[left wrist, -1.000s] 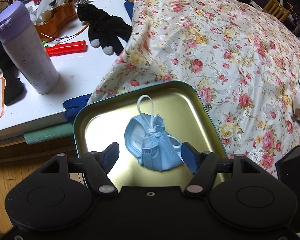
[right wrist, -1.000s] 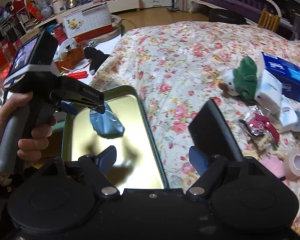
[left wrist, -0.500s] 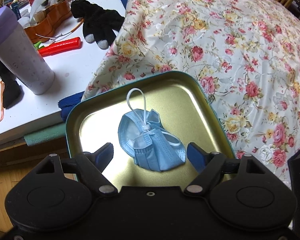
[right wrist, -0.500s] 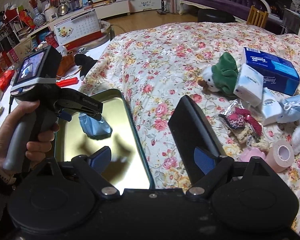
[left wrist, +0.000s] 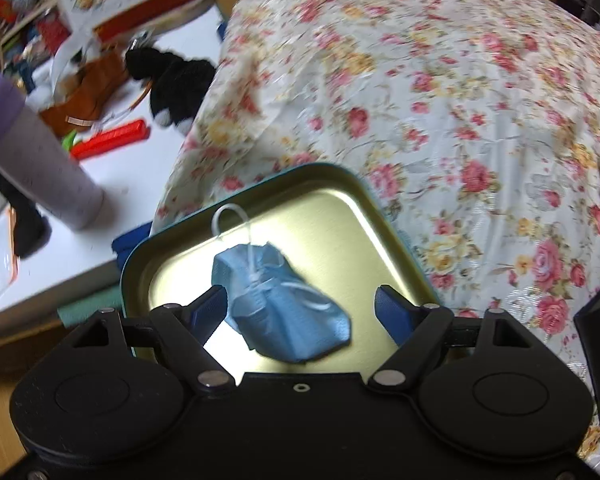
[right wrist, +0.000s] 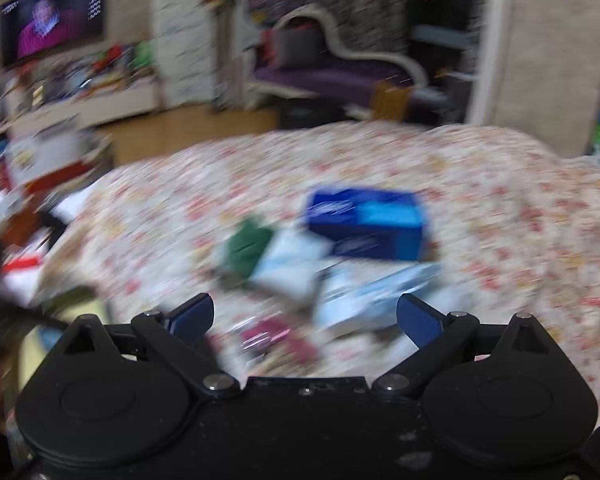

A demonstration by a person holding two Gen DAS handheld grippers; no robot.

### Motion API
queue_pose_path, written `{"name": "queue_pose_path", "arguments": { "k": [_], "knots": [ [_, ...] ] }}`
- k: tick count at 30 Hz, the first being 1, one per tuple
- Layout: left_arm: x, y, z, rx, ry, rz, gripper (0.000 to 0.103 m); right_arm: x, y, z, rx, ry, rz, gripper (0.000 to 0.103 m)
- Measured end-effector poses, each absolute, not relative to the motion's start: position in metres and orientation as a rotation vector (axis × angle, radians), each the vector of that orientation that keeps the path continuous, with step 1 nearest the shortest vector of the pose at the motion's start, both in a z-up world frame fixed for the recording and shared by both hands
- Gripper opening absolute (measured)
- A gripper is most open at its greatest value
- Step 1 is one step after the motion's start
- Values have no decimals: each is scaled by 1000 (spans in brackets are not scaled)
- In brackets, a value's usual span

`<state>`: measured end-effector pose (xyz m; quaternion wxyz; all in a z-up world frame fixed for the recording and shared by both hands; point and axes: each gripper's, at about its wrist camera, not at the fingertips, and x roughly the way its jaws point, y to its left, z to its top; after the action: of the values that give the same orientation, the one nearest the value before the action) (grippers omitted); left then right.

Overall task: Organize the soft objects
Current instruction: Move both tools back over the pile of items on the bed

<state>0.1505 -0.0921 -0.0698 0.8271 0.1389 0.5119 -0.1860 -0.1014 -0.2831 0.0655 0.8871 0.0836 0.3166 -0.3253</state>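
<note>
Blue crumpled face mask with white ear loops [left wrist: 278, 308] lies inside the shallow gold-lined metal tin tray with teal rim [left wrist: 340, 216], which sits on the floral-print bedspread [left wrist: 440, 92]. Left hand-held gripper [left wrist: 300, 306] hovers over the mask, blue pads spread either side of it, not pressing it. Right hand-held gripper [right wrist: 306, 314] is over the bedspread with jaws opening wide, nothing between them; that view is heavily blurred. Beyond it on the bed: dark blue tissue box [right wrist: 366, 222], green plush toy [right wrist: 246, 248], pale packets beside them. Left of the bed, white table [left wrist: 112, 176] carries a lavender tumbler [left wrist: 32, 156], red utility knife [left wrist: 108, 144] and black knit gloves [left wrist: 172, 80].
</note>
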Motion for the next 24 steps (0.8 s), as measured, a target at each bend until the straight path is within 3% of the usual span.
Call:
{"name": "queue_pose_path", "arguments": {
  "k": [9,16,24],
  "knots": [
    [134,-113,-50,326,1024,-480,79,-120,-403,43,255,729,-814,102],
    [109,-152,-21,394,979,-571,80,-136,-424,4,346,828,-773,98],
    [62,-203,20,447,890,-739,84,-143,-395,16,222,857,-660,98]
  ]
}}
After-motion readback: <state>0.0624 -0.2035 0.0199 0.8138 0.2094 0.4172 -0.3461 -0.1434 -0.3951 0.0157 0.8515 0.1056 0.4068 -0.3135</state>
